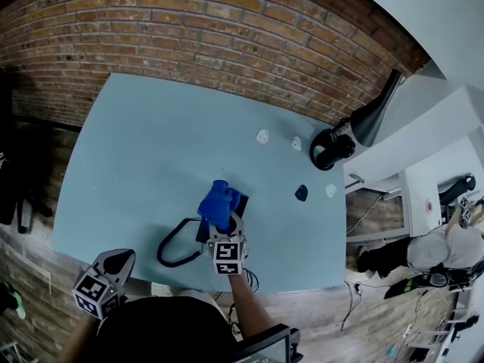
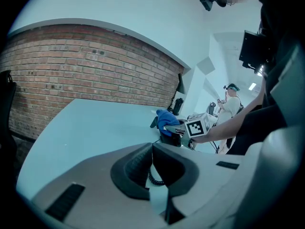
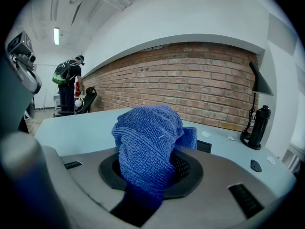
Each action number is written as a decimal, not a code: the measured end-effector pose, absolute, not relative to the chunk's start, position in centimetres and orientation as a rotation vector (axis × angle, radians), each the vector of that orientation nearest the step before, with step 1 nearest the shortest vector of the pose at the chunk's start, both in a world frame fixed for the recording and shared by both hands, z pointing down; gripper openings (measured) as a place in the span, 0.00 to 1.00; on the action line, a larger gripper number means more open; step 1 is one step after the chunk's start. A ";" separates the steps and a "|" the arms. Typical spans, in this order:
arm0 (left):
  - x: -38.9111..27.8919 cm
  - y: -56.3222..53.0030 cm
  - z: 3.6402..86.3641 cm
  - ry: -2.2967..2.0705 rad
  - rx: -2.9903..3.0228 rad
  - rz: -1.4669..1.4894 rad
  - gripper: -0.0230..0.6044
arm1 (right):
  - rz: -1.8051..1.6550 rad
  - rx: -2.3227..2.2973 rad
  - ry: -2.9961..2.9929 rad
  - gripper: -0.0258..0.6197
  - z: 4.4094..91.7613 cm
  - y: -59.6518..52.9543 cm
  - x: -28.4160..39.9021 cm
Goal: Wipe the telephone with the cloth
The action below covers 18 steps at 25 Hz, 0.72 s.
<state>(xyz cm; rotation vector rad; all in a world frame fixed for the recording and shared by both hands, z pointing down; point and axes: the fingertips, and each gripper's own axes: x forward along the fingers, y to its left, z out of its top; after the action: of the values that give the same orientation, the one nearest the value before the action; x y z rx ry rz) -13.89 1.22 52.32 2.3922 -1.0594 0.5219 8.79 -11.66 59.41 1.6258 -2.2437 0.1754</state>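
Near middle of pale blue table (image 1: 136, 142), right gripper (image 1: 225, 222) clamped on bunched blue terry cloth (image 1: 219, 203), over black corded telephone (image 1: 203, 235), mostly hidden, left gripper (image 1: 119, 260) near-left off the table edge, jaws seemingly together, empty.

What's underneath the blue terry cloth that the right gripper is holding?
A black telephone on the pale blue table; only its edges and looped black cord show. The blue terry cloth and right gripper cover its top.
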 end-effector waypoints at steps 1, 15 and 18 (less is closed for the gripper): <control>-13.9 1.2 52.3 -1.058 2.393 0.523 0.05 | 0.170 1.623 -2.242 0.26 59.6 -11.4 8.7; -13.5 1.4 52.6 -1.040 2.398 0.534 0.05 | 0.164 1.605 -2.240 0.26 60.5 -9.5 8.1; -13.6 1.4 52.6 -1.042 2.397 0.536 0.05 | 0.173 1.606 -2.239 0.26 60.8 -9.0 8.0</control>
<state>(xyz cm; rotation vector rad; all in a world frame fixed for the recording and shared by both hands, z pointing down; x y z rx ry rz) -13.57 1.38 52.61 2.3971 -1.0421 0.5357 7.95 -9.04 60.80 1.6062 -2.2390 0.1727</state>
